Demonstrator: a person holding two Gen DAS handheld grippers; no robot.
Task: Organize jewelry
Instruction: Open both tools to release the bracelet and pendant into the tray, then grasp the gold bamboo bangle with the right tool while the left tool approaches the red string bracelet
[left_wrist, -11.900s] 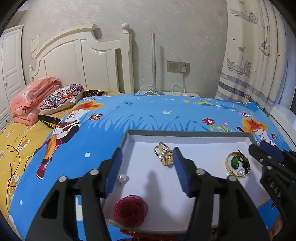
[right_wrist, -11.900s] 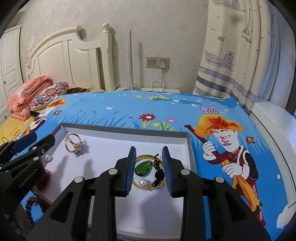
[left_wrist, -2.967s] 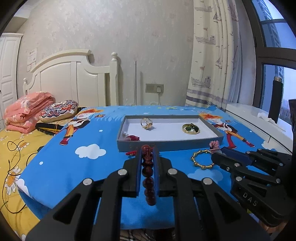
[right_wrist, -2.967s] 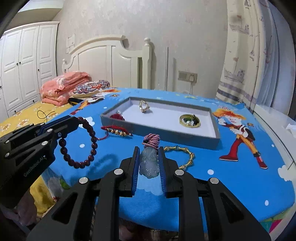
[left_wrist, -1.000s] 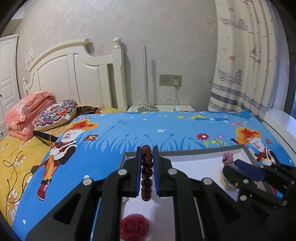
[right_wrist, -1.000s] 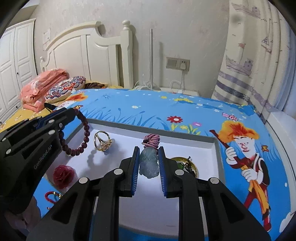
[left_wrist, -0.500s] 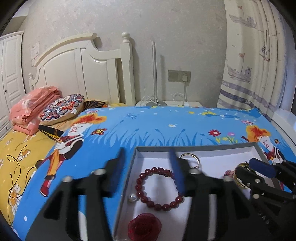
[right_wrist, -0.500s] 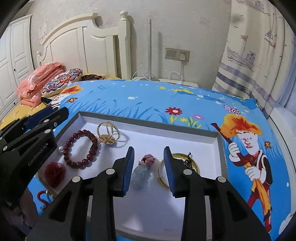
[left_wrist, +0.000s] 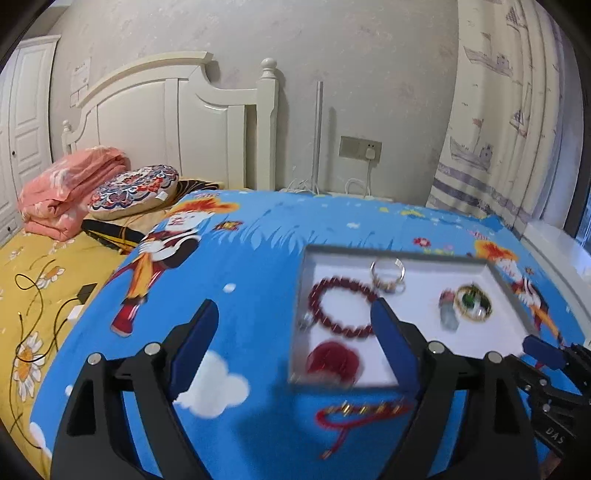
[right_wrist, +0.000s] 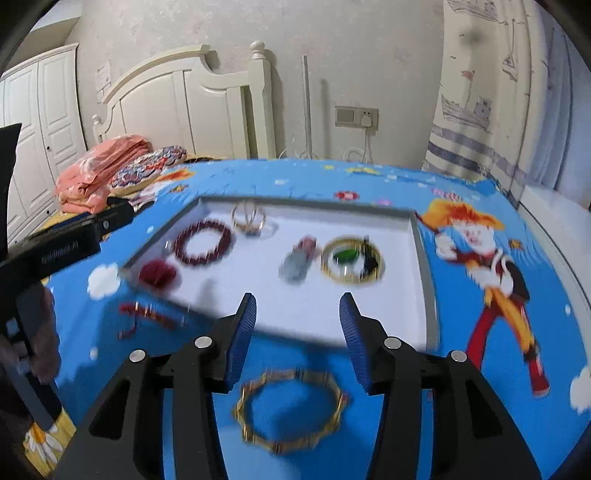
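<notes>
Blue-padded left tongs (left_wrist: 291, 334) and right tongs (right_wrist: 297, 332) both wide, empty, level above bedspread (left_wrist: 258, 236)

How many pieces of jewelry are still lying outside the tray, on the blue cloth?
2. A gold bracelet lies in front of the tray, between the open right gripper's fingers. A red cord bracelet lies by the tray's near left corner. Others may be hidden behind the grippers.

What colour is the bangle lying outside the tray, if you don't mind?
Gold; the bangle shows best in the right wrist view.
</notes>
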